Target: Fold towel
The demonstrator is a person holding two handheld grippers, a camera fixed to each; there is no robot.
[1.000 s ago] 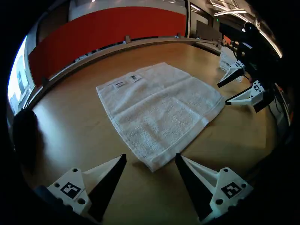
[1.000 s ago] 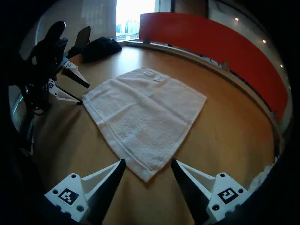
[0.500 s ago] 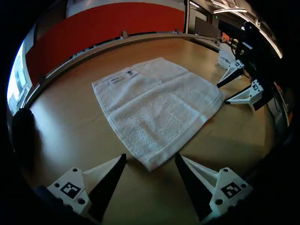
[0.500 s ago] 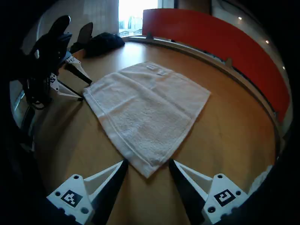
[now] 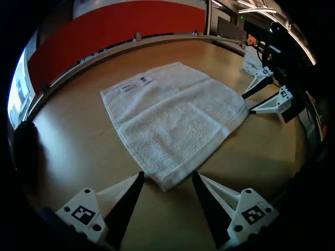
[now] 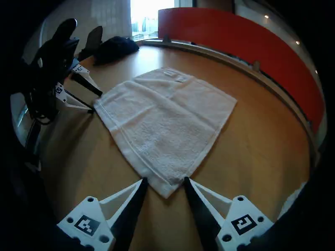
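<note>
Towel point(image 5: 176, 121): white, spread flat mid-table on the wooden table point(image 5: 83, 142), lying diagonal to both cameras. In the left gripper view there are two small tags point(image 5: 136, 83) near its far edge and a hemmed band along the near-right edge.

Left gripper point(image 5: 167, 175): claw open and low to the table, with a wide gap. The towel's near corner sits between the fingertips. Can't tell if the tips touch the cloth.

Right gripper point(image 6: 165, 180): also open, with a narrower gap. Its own near towel corner pokes in between the tips and isn't clamped. The left gripper view shows it at the towel's right corner, so the two claws are on neighbouring corners that share the hemmed edge.

Further out:
- A red panel point(image 5: 117, 29) runs along the table's far side.
- A dark bundle point(image 6: 115, 45) sits on the table far-left in the right gripper view, just below a bright window point(image 6: 146, 16).
- A white cloth pile point(image 5: 251, 62) lies far right in the left gripper view, behind the right gripper.
</note>
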